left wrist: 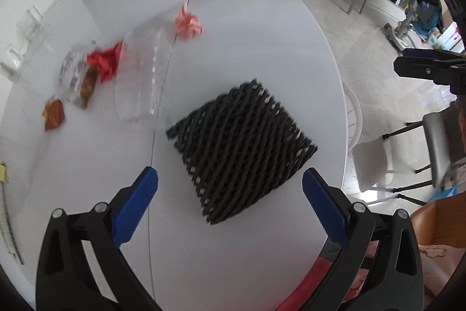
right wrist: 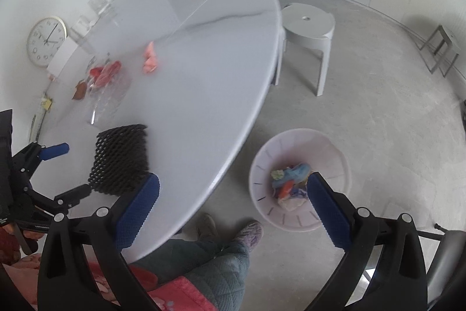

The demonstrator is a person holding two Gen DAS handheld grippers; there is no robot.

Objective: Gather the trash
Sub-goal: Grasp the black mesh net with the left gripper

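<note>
Black foam net (left wrist: 241,149) flat on the white table (left wrist: 238,28), just ahead of the left gripper (left wrist: 230,179) and between the lines of its two blue pads (left wrist: 137,206), touching neither. Jaws spread wide, nothing in them.

Left to right across the table in the left view: brown wrapper (left wrist: 54,114) near the far left edge, printed clear packet (left wrist: 77,77) beside it, red wrapper (left wrist: 106,63) touching that packet, clear plastic bag (left wrist: 145,69) next, pink crumpled paper (left wrist: 188,24) further back near the table's seam. All well apart from the left gripper, beyond the net. Tip of the right gripper (left wrist: 428,70) at the far right, off the table's edge, over the floor.

Right view, left to right: wall clock (right wrist: 46,41), left gripper over the table edge with the net just beyond its fingers, then the right gripper (right wrist: 233,188) with jaws wide apart and empty. Left pad over the table's rim, right pad over the white bin (right wrist: 300,179) on the floor. Bin beside the table, with blue, green and orange scraps (right wrist: 288,179) inside. Person's leg and slipper (right wrist: 247,232) below, between table and bin. White stool (right wrist: 308,22) further back.
</note>
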